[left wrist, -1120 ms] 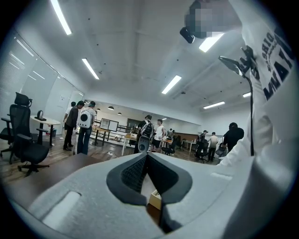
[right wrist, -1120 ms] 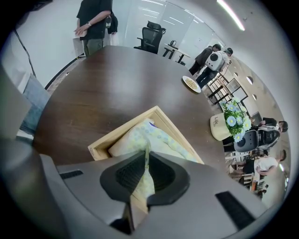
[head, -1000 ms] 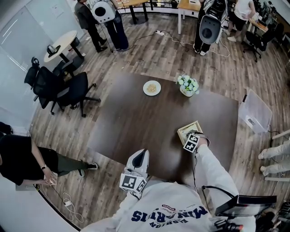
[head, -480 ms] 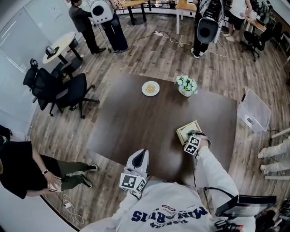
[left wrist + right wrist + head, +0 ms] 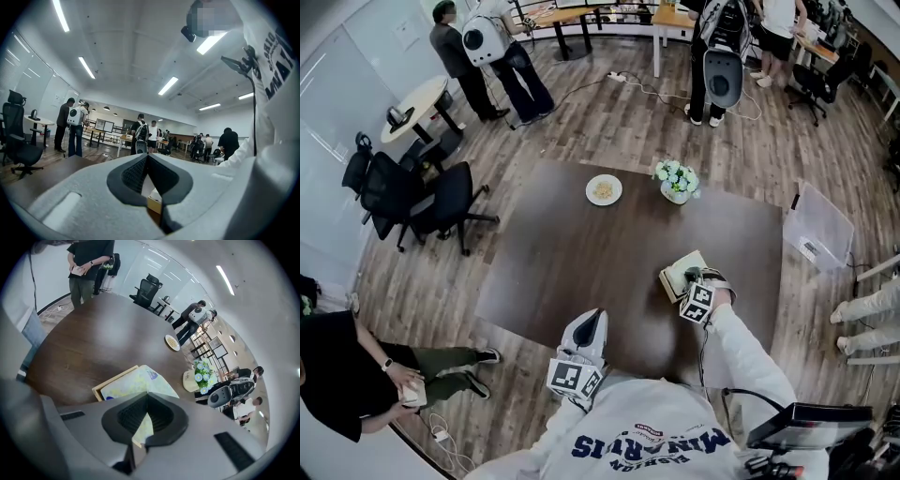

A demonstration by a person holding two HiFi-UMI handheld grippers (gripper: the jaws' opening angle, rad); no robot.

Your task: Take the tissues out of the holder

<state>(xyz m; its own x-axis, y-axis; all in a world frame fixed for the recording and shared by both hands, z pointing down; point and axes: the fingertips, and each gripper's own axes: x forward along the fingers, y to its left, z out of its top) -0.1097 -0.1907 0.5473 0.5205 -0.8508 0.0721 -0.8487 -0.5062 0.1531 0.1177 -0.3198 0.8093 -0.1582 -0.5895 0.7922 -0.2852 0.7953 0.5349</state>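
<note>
In the head view, the right gripper [image 5: 691, 284] sat right of centre, directly over the wooden holder [image 5: 664, 277] on the table [image 5: 572, 253], with the left gripper [image 5: 592, 319] well apart at lower centre. In the left gripper view, we read its jaws as together on nothing. In the right gripper view, the jaws were clamped on a raised fold of the tissue pack [image 5: 140, 380], whose body lay in the holder just beyond the tips.

Smooth dark wood table [image 5: 89, 341], pale wooden holder [image 5: 111, 381], glossy plastic tissue pack [image 5: 138, 383].
</note>
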